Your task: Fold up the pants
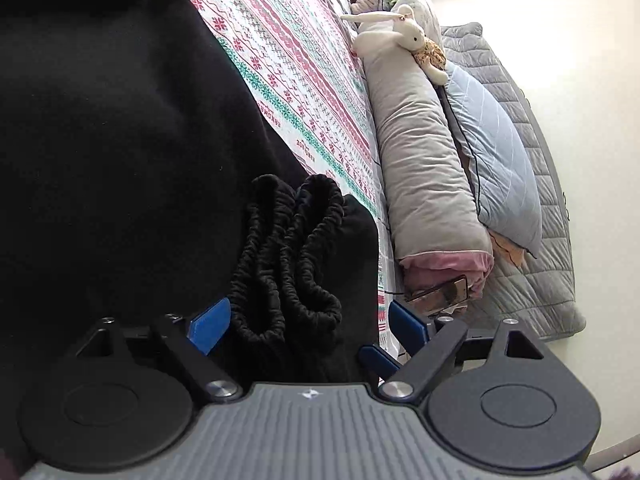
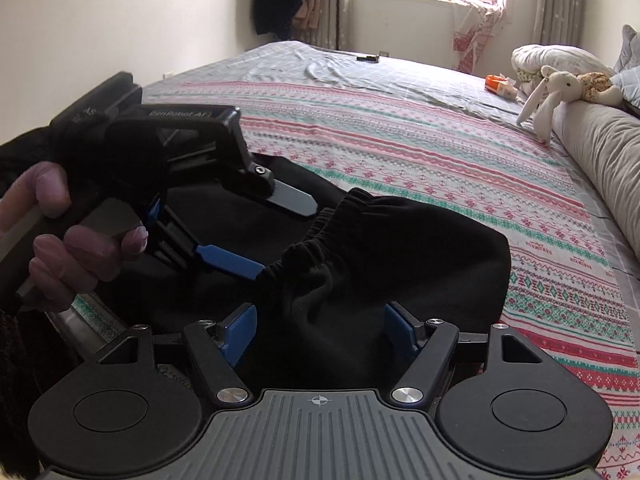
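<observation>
The black pants [image 2: 360, 264] lie on the bed [image 2: 440, 148], on its patterned cover of pink, teal and white stripes, and both grippers sit right over the bunched elastic end of the garment. In the right wrist view, the right gripper [image 2: 320, 328] has its blue pads spread wide, with a hump of black cloth lying between them; the pads do not press on it, so this gripper is open and holds nothing. Ahead of it and to its left, the left gripper [image 2: 276, 236] shows in a person's hand [image 2: 76, 248], one blue finger reaching to the gathered elastic edge [image 2: 320, 228]. In the left wrist view, the left gripper [image 1: 308, 320] also stands with its pads well apart, the ruffled elastic bands [image 1: 288, 264] lying loose between them and touching neither pad plainly, so it too is open. The main body of the pants spreads to the left of that gripper. To its right, along the far side of the bed, lies a long grey bolster [image 1: 424, 168] with a white plush rabbit [image 1: 404, 36] on its far end, and a pale blue pillow [image 1: 496, 148] beside it.
</observation>
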Motion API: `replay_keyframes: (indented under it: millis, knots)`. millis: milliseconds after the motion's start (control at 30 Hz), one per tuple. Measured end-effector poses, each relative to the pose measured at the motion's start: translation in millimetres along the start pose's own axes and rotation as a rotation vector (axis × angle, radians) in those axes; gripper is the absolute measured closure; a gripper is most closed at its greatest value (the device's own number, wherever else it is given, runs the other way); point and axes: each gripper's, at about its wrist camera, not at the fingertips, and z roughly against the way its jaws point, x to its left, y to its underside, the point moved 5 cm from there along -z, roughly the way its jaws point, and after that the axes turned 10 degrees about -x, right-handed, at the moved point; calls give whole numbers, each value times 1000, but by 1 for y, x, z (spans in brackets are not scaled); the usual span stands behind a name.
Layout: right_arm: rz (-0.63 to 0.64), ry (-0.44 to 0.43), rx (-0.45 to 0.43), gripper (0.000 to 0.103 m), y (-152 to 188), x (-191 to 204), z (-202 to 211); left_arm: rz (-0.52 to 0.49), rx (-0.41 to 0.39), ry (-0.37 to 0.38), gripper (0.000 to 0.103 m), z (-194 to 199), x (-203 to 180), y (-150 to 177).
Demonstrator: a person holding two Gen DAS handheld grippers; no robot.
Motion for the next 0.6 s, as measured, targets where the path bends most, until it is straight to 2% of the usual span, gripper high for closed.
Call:
replay_keyframes:
  millis: [133, 233, 333, 400, 467, 600]
  knots:
    - [43, 18, 31, 32, 6, 10, -16, 13, 6, 52, 3, -3, -5, 2]
    - [72, 81, 44, 39, 9, 11, -28, -3, 8, 87, 3, -2, -12, 0]
    - [91, 89, 55, 84, 12, 9, -34, -41, -30, 31, 2, 0, -15, -4]
    - [85, 90, 38, 90, 9, 7, -29, -69, -69, -24, 0, 6, -13, -9]
    - [66, 91, 2, 93, 4, 3, -20, -77, -90, -69, 0, 8, -9, -12]
    - [9, 70, -54, 93, -3, -5, -3, -19, -42, -54, 0, -2, -2, -7]
